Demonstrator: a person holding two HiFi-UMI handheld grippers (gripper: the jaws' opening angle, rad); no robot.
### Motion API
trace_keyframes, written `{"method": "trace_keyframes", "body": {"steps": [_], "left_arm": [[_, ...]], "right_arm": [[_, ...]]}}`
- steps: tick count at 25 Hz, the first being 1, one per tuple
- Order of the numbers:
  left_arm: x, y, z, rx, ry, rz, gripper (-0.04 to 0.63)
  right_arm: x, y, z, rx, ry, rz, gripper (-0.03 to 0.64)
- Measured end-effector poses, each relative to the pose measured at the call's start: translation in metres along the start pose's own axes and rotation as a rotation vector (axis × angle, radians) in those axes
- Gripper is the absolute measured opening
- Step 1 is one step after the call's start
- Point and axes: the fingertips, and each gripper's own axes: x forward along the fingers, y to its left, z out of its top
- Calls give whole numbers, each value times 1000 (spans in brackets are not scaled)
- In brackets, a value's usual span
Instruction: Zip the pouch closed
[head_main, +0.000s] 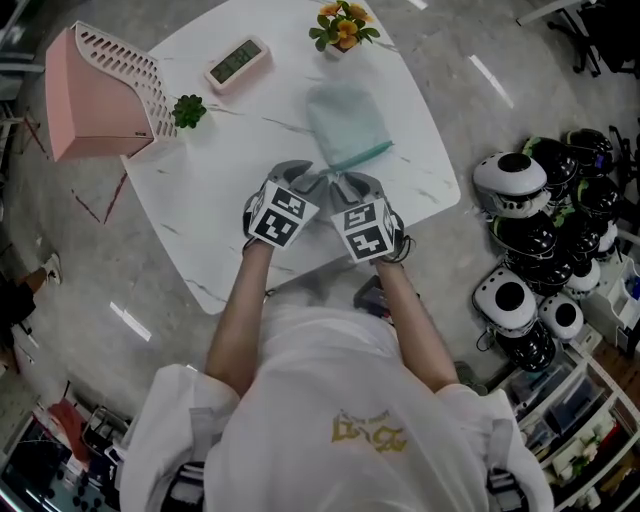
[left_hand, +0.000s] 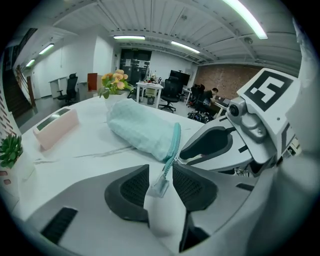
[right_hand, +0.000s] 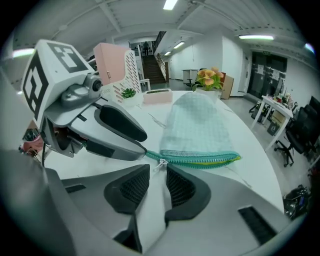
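A pale teal pouch (head_main: 345, 122) lies on the white marble table (head_main: 215, 200), its zipper edge toward me. Both grippers meet at its near left corner. In the left gripper view the pouch (left_hand: 140, 129) lies ahead and the zipper's end tab (left_hand: 160, 184) sits between the jaws of my left gripper (left_hand: 161, 172); the pads stand apart from it, so it is open. My right gripper (right_hand: 157, 172) is open too, and the small white zipper pull (right_hand: 161, 163) sits just at its tips. The zipper (right_hand: 205, 159) runs right, with yellow showing inside.
A pink slotted box (head_main: 100, 95) overhangs the table's far left corner, with a small green plant (head_main: 188, 110) beside it. A pink clock (head_main: 237, 60) and a flower pot (head_main: 343, 25) stand at the back. Helmets (head_main: 520, 250) crowd the floor on the right.
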Motion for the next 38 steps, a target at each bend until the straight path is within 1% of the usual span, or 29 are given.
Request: {"method": "trace_keyframes", "body": {"steps": [3,8,11,17,20,24,29,31,38], "left_arm": [[4,-3,3,23,5,-6,149],[10,-6,4,94,39,-12,138],[13,-8,5,111,50,-20,136],[19,-11,8,150,66,-29,117],[22,-12,7,156,75,-34,87],[24,-14,6,165,85,-39,86],[26,-13,4,195,90,-20,57],[26,-14,4,190,93,-26,38],[24,-15,4,160,93,-49,34]], "right_arm": [[1,-5,-2,-29,8,-19,109],[2,-7,-1,-54,3,-17,96],[0,-8,0,-67,-6,-32,40],[2,-9,4,-70,-12,-28,40],[4,-11,5,-75,-8,-27,41],[4,-12,3,-78,-4,-27,32],[6,-12,4,-103,-7,-30,18],[8,-12,5,-108,-8,-30,18],[7,-12,5,-119,-3,-17,17]]}}
